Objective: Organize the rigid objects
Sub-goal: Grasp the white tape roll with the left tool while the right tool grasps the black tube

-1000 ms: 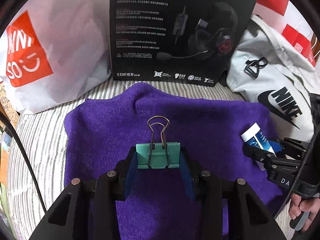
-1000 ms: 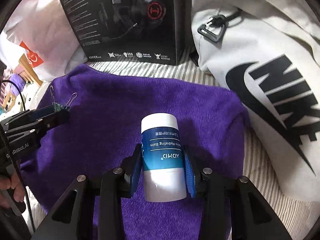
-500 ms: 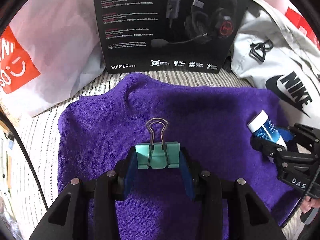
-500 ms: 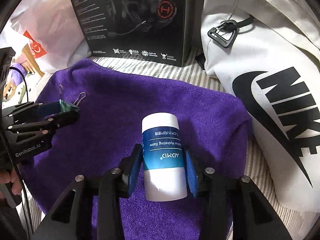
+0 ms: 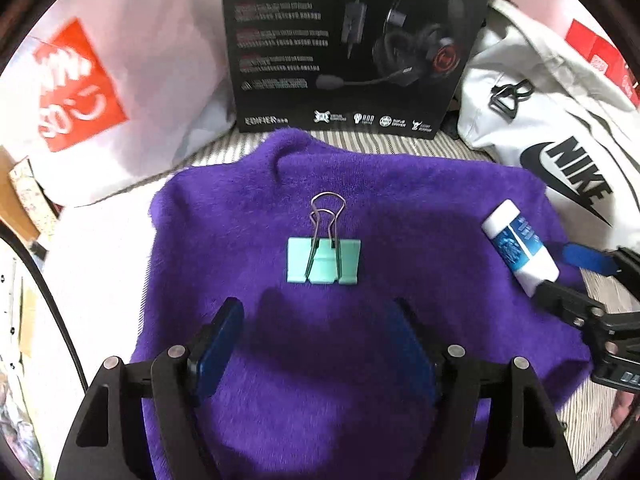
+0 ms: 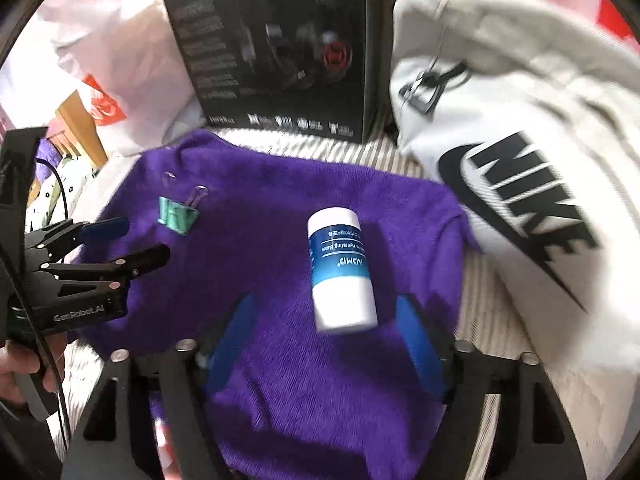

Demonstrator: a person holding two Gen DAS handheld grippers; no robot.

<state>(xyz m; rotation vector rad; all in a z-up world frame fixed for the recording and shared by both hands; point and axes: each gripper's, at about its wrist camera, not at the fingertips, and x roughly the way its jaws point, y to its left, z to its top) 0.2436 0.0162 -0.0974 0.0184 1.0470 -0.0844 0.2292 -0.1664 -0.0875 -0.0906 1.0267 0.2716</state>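
Purple towel (image 5: 420, 208) bears mint binder clip (image 5: 324, 260), blue-banded white tube (image 6: 340, 272)

My mint binder clip (image 5: 323, 261) lies flat at left, wire handles pointing far; my blue-and-white balm tube (image 6: 340, 270) lies at right.
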